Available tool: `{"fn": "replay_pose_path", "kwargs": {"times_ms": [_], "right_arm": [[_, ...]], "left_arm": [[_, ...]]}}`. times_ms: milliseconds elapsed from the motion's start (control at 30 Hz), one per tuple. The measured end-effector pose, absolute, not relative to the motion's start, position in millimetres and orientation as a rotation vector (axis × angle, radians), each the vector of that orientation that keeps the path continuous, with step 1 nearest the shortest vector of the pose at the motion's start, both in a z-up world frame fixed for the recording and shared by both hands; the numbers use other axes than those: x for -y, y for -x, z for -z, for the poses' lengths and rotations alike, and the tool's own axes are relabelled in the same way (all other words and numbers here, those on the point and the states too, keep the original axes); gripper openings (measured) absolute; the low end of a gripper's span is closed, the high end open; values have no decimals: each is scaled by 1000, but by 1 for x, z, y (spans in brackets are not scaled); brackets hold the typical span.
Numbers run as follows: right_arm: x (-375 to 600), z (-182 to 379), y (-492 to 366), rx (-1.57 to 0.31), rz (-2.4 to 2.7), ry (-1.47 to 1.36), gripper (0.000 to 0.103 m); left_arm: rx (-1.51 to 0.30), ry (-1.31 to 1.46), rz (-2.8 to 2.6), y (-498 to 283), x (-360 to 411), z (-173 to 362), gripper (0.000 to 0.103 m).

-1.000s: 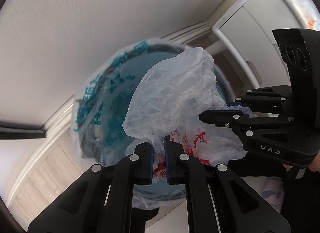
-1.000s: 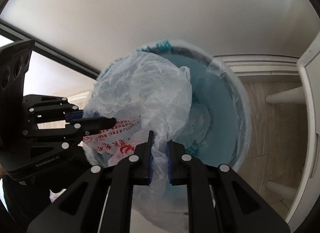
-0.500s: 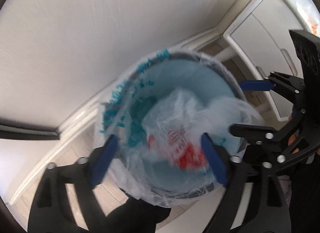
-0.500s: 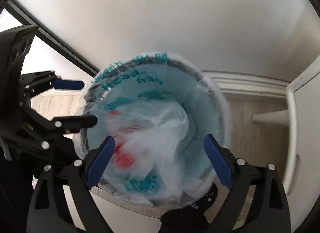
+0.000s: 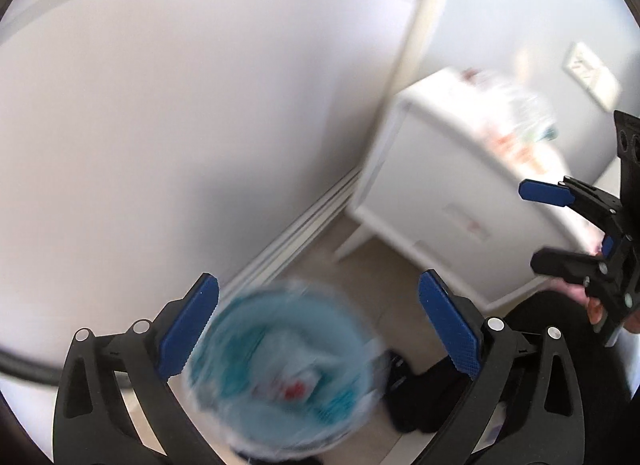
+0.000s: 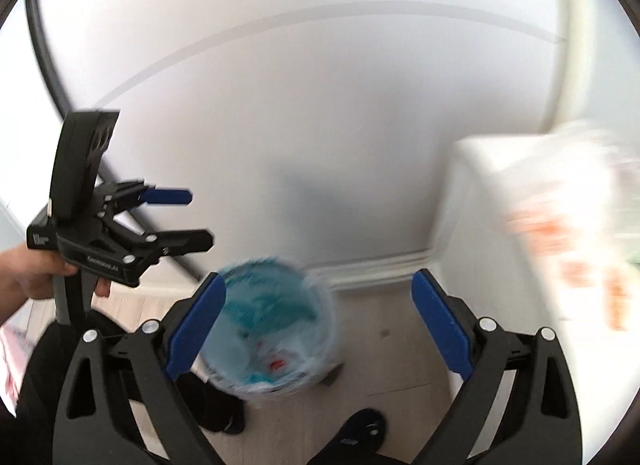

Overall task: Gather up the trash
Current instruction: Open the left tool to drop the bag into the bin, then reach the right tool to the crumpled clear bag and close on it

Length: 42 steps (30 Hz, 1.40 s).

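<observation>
A round bin lined with a blue-printed bag (image 5: 240, 397) stands on the floor by the wall, blurred by motion; it also shows in the right wrist view (image 6: 312, 313). A crumpled white plastic bag with red print (image 5: 294, 379) lies inside it, also seen in the right wrist view (image 6: 276, 361). My left gripper (image 5: 320, 329) is open and empty, high above the bin. My right gripper (image 6: 318, 323) is open and empty above the bin too. Each gripper shows in the other's view, the right one (image 5: 560, 225) and the left one (image 6: 176, 221), both open.
A white cabinet (image 5: 440, 193) on legs stands right of the bin, with blurred bags or packets on top (image 6: 568, 225). A white wall and skirting board (image 6: 380, 265) run behind the bin. The person's dark shoes (image 6: 360, 433) stand on the wooden floor.
Both grippers opened and let go of the white plastic bag, which dropped into the bin. Both grippers then rose well above the bin.
</observation>
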State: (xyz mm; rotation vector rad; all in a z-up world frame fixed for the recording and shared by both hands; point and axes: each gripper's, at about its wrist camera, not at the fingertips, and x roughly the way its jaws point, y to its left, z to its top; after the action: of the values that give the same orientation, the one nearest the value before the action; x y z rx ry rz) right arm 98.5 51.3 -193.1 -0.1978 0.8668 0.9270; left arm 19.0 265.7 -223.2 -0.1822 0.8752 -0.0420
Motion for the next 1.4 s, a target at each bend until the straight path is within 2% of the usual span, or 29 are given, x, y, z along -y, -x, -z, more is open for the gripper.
{"fn": "replay_pose_path", "kwargs": {"times_ms": [200, 433, 1000, 1033, 1067, 1133, 1167, 1200, 1233, 1267, 1333, 1400], "right_arm": [[30, 158, -133, -792, -745, 105, 91], [71, 140, -166, -758, -668, 107, 91], [75, 167, -227, -825, -694, 9, 90], [74, 170, -230, -833, -699, 4, 80], [72, 172, -232, -839, -702, -1, 66], [70, 175, -236, -853, -697, 1, 56], [68, 179, -238, -865, -695, 3, 46], [67, 182, -240, -874, -691, 5, 40], [66, 184, -241, -883, -686, 4, 30], [65, 186, -242, -895, -682, 3, 23], [64, 188, -240, -899, -673, 7, 12], [64, 186, -238, -896, -669, -1, 7]], "left_arm": [[-782, 71, 180, -58, -206, 168, 97], [-769, -33, 304, -115, -145, 144, 97], [-855, -134, 468, -214, -98, 194, 97], [-848, -128, 467, -216, -97, 196, 96], [-846, -119, 475, -218, -96, 197, 93], [-837, -105, 484, -219, -98, 198, 77], [-837, -101, 484, -220, -97, 198, 72], [-837, -93, 488, -220, -97, 199, 63], [-838, -89, 492, -220, -97, 199, 53], [-839, -90, 492, -221, -96, 199, 47], [-846, -95, 493, -221, -94, 199, 24], [-846, -103, 492, -219, -93, 197, 12]]}}
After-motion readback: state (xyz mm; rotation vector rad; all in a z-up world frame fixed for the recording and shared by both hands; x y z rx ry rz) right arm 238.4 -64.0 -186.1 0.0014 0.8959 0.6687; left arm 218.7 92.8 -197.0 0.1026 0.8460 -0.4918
